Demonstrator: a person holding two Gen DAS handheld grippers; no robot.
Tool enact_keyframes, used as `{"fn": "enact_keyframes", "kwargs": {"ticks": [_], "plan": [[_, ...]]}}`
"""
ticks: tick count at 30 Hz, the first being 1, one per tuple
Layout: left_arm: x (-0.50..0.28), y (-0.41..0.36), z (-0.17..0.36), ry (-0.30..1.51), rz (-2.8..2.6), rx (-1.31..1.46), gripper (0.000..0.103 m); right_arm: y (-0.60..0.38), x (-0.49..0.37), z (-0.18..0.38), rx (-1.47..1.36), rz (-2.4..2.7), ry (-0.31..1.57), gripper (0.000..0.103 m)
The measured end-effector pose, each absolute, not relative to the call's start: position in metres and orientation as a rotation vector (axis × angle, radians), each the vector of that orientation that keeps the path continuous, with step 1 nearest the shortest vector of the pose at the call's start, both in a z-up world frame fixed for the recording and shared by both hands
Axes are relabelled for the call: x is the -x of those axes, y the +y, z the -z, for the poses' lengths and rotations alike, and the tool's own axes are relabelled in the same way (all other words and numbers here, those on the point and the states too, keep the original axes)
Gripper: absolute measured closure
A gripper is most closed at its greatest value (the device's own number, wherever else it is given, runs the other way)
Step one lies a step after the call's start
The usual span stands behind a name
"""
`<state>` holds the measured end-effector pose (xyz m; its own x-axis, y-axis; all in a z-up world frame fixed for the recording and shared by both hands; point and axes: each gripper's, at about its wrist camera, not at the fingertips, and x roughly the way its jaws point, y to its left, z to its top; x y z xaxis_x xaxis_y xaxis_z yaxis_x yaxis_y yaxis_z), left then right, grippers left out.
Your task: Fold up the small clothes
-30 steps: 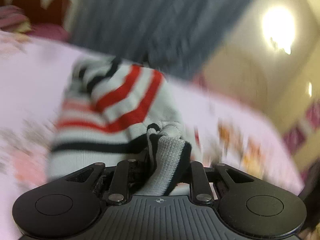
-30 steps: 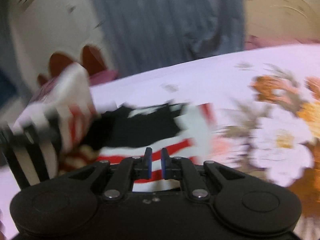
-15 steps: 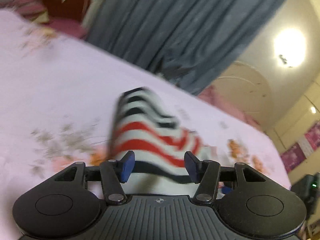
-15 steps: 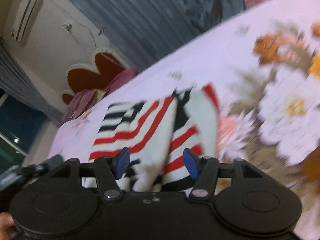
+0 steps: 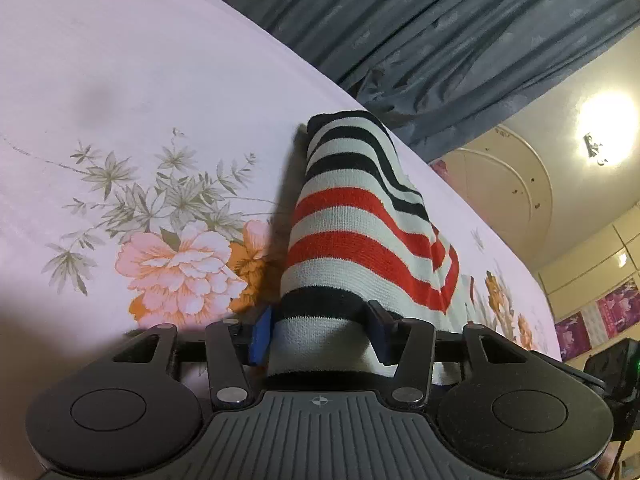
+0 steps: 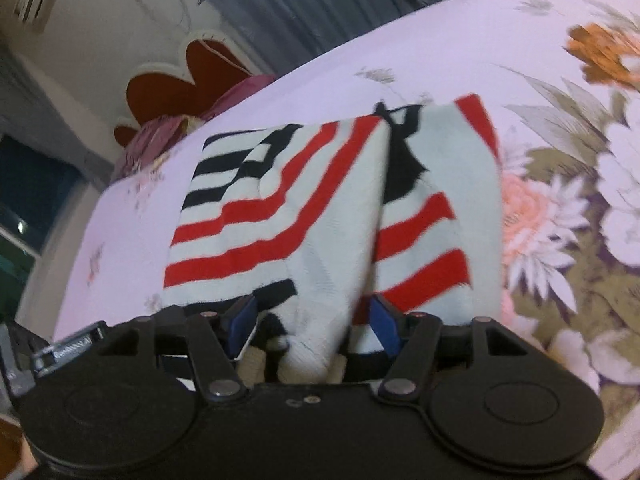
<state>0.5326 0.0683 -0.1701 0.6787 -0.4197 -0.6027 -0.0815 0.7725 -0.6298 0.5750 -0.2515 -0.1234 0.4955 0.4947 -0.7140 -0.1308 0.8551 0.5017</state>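
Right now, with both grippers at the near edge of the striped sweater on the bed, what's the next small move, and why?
Probably close both grippers on that edge. The left gripper and right gripper stand open with folds of the striped sweater between their fingers, not pinched. It lies only partly folded on the floral bedsheet, so another fold looks due.

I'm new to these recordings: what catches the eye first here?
The knitted garment with red, black and white stripes lies folded on the pale sheet printed with pink and orange flowers. Next, the left gripper and right gripper, jaws apart around its near edge.
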Motion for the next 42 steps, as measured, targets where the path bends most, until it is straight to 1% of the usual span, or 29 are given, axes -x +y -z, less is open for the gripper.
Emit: {"fn": "enact_keyframes", "kwargs": {"ticks": [3, 5, 6, 7, 8, 10, 15, 17, 19, 20, 21, 22, 24, 25, 26, 28, 30, 31, 33, 34, 36, 38, 39, 40, 41, 42], "plan": [[-0.536, 0.066, 0.171, 0.82, 0.21, 0.663, 0.052, -0.236, -0.576, 0.121, -0.327, -0.384, 0.963, 0.045], [-0.539, 0.063, 0.165, 0.821, 0.206, 0.605, 0.052, -0.225, -0.575, 0.121, -0.25, -0.374, 0.948, 0.049], [-0.54, 0.06, 0.16, 0.821, 0.208, 0.562, 0.052, -0.221, -0.574, 0.12, -0.211, -0.377, 0.941, 0.055], [-0.542, 0.057, 0.158, 0.821, 0.213, 0.54, 0.054, -0.219, -0.573, 0.117, -0.18, -0.387, 0.931, 0.068], [-0.543, 0.054, 0.154, 0.82, 0.226, 0.521, 0.057, -0.217, -0.572, 0.114, -0.17, -0.405, 0.922, 0.077], [-0.543, 0.049, 0.144, 0.802, 0.238, 0.472, 0.058, -0.212, -0.565, 0.101, -0.102, -0.399, 0.867, 0.081], [-0.537, 0.029, 0.115, 0.698, 0.322, 0.429, 0.058, -0.229, -0.542, 0.056, -0.012, -0.366, 0.709, 0.082], [-0.539, 0.014, 0.111, 0.696, 0.363, 0.387, 0.058, -0.245, -0.537, 0.051, -0.008, -0.344, 0.693, 0.082], [-0.549, -0.008, 0.123, 0.784, 0.35, 0.271, 0.058, -0.258, -0.54, 0.066, 0.02, -0.321, 0.722, 0.082], [-0.553, -0.017, 0.13, 0.813, 0.355, 0.239, 0.058, -0.264, -0.547, 0.083, 0.005, -0.311, 0.786, 0.081], [-0.552, -0.023, 0.132, 0.798, 0.355, 0.206, 0.058, -0.273, -0.557, 0.105, -0.04, -0.287, 0.875, 0.081], [-0.552, -0.028, 0.13, 0.799, 0.346, 0.169, 0.058, -0.281, -0.56, 0.118, -0.083, -0.288, 0.891, 0.08], [-0.553, -0.031, 0.123, 0.812, 0.347, 0.119, 0.058, -0.292, -0.558, 0.116, -0.159, -0.291, 0.874, 0.079], [-0.554, -0.03, 0.121, 0.82, 0.351, 0.12, 0.058, -0.294, -0.557, 0.113, -0.181, -0.291, 0.869, 0.074], [-0.555, -0.026, 0.116, 0.823, 0.356, 0.139, 0.058, -0.296, -0.555, 0.11, -0.197, -0.292, 0.856, 0.073], [-0.554, -0.015, 0.101, 0.771, 0.371, 0.197, 0.058, -0.301, -0.555, 0.108, -0.22, -0.289, 0.836, 0.071], [-0.56, -0.01, 0.088, 0.727, 0.374, 0.195, 0.058, -0.31, -0.561, 0.108, -0.278, -0.279, 0.829, 0.068], [-0.566, -0.014, 0.086, 0.724, 0.38, 0.183, 0.058, -0.314, -0.567, 0.109, -0.303, -0.263, 0.83, 0.065], [-0.581, -0.02, 0.087, 0.731, 0.395, 0.166, 0.058, -0.321, -0.579, 0.11, -0.342, -0.242, 0.822, 0.064], [-0.589, -0.023, 0.089, 0.74, 0.401, 0.153, 0.058, -0.321, -0.583, 0.112, -0.363, -0.234, 0.822, 0.06], [-0.603, -0.027, 0.094, 0.759, 0.4, 0.13, 0.058, -0.326, -0.597, 0.115, -0.406, -0.222, 0.835, 0.059], [-0.613, -0.028, 0.1, 0.773, 0.409, 0.121, 0.058, -0.33, -0.607, 0.116, -0.441, -0.218, 0.832, 0.067], [-0.618, -0.029, 0.105, 0.794, 0.408, 0.098, 0.058, -0.33, -0.61, 0.114, -0.439, -0.23, 0.815, 0.084], [-0.619, -0.033, 0.113, 0.815, 0.398, 0.059, 0.061, -0.328, -0.609, 0.112, -0.407, -0.237, 0.792, 0.089], [-0.619, -0.038, 0.117, 0.817, 0.395, 0.006, 0.063, -0.322, -0.611, 0.113, -0.34, -0.235, 0.783, 0.089], [-0.617, -0.044, 0.12, 0.808, 0.401, -0.04, 0.063, -0.317, -0.615, 0.122, -0.278, -0.218, 0.818, 0.09]]}}
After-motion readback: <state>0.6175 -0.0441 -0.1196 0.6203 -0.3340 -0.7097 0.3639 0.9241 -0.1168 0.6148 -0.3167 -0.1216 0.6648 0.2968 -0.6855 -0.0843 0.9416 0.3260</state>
